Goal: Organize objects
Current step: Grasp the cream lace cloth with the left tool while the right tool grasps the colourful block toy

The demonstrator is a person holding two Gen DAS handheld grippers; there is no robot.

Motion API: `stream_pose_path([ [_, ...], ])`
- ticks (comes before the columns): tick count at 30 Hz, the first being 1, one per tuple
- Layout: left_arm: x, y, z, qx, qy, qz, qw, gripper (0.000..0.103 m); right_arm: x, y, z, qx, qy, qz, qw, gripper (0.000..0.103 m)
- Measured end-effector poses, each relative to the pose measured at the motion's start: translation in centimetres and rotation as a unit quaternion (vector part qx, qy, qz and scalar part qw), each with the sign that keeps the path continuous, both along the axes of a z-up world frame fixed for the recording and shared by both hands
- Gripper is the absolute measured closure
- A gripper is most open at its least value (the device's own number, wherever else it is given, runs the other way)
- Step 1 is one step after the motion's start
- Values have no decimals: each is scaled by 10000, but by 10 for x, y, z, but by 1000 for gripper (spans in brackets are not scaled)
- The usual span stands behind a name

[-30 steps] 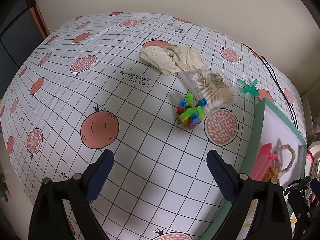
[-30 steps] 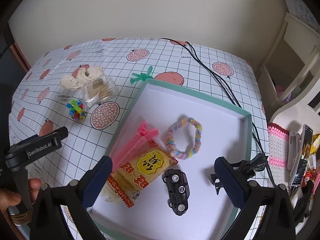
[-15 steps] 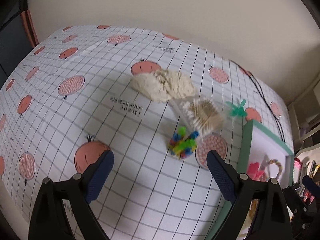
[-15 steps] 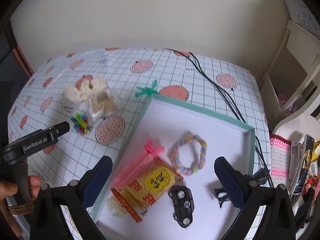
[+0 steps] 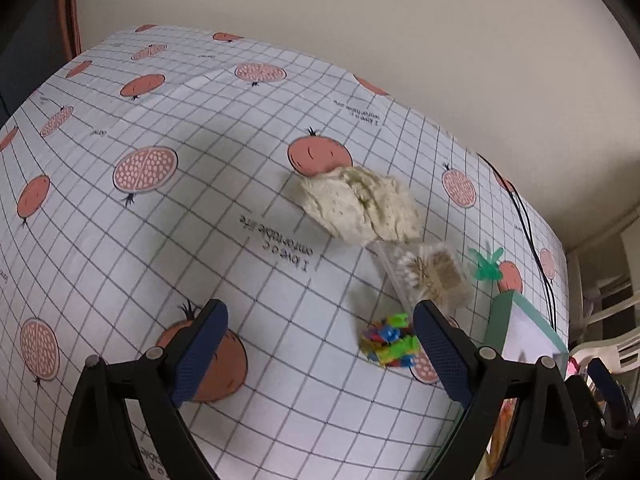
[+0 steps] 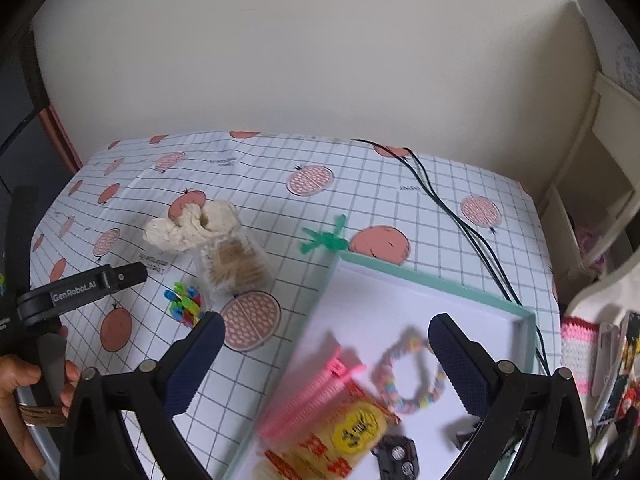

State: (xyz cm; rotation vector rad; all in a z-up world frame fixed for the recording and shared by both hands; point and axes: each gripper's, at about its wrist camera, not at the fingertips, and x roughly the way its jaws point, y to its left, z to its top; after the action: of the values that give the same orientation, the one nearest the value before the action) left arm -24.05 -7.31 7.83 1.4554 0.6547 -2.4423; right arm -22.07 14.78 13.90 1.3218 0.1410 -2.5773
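— Tray (image 6: 436, 280) first: where does it sit?

— White floor, green rim, at about four o'clock on the tablecloth (image 5: 160, 240). In it lie a pink comb (image 6: 316, 388), a yellow snack packet (image 6: 340, 436), a pastel braided ring (image 6: 416, 376), a small black toy car (image 6: 396, 456) and a dark clip (image 6: 464, 432), all blurred.

— And what lies outside it?

— A green plastic piece (image 6: 324, 238) just beside the tray's far corner, at twelve o'clock from it. At nine o'clock from the tray, a clear bag of cotton swabs (image 5: 428, 276), touching a cream cloth lump (image 5: 360, 204) beyond it. A cluster of bright plastic bits (image 5: 390, 340) sits near the bag's close end; whether they touch, I cannot say.

— The grippers?

— The left gripper (image 5: 320, 360) hangs over the cloth, fingers spread wide, nothing between them; the bright bits are just inside its right finger. The right gripper (image 6: 326, 360) hovers over the tray's near half, likewise released and empty. A hand (image 6: 24, 384) holds the left tool's handle at the right view's eight o'clock.

— Anything else?

— Black cables (image 6: 460, 220) cross the cloth towards one o'clock.
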Motion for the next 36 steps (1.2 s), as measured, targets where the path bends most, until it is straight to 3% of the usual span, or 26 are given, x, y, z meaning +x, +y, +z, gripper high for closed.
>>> stream_pose_path([
  [7,-11,-17,1,-22,137,-56,9999,9,-8,-26,-3,-107,96,307,9994,0],
  [17,-16,-59,-9,186,308,341,9988,9,-19,-69,-21,-68,-20,685,9976,0],
  [20,-22,-60,-13,326,383,257,9984,9,-20,-80,-28,-20,-52,782,9969,0],
  [27,-40,-47,-15,198,510,-89,9985,10,-23,-92,-40,102,-51,971,9952,1],
  [34,-52,-33,-19,138,674,-394,9969,24,-17,-120,-60,207,-87,1363,9904,11],
  [36,-55,-30,-21,118,639,-496,9967,35,-17,-124,-64,166,-114,1407,9898,14],
])
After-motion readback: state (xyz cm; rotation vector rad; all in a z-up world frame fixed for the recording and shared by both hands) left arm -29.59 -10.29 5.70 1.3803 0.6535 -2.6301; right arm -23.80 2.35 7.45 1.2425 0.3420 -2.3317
